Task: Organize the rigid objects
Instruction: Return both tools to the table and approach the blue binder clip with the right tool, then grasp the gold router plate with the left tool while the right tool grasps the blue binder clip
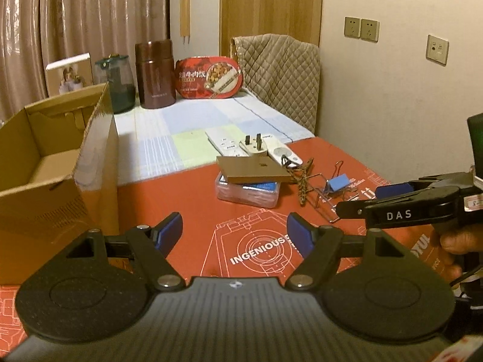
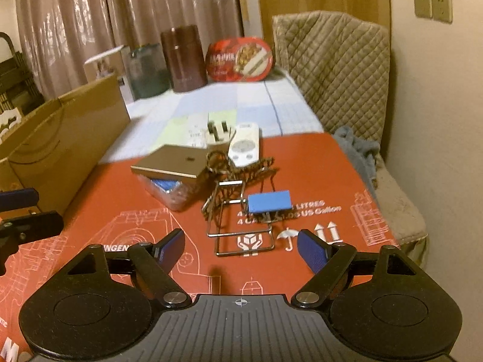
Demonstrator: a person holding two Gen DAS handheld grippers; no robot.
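A pile of small objects lies mid-table on the red mat: a flat tan box (image 1: 255,170) (image 2: 172,162) resting on a clear plastic case (image 1: 246,193) (image 2: 169,191), a white plug adapter (image 1: 253,147) (image 2: 218,137), two white remotes (image 1: 283,152) (image 2: 245,147), a patterned hair clip (image 1: 303,181), a wire stand (image 2: 241,229) and a blue binder clip (image 1: 338,184) (image 2: 269,201). My left gripper (image 1: 235,233) is open and empty, near of the pile. My right gripper (image 2: 241,249) is open and empty, just short of the wire stand; it also shows in the left wrist view (image 1: 359,202).
An open cardboard box (image 1: 54,163) (image 2: 66,132) stands at the left. At the table's far end are a brown flask (image 1: 155,74), a dark glass jar (image 1: 116,84), a red food tray (image 1: 208,77) and a small carton (image 1: 71,74). A quilted chair (image 2: 335,69) stands at the right.
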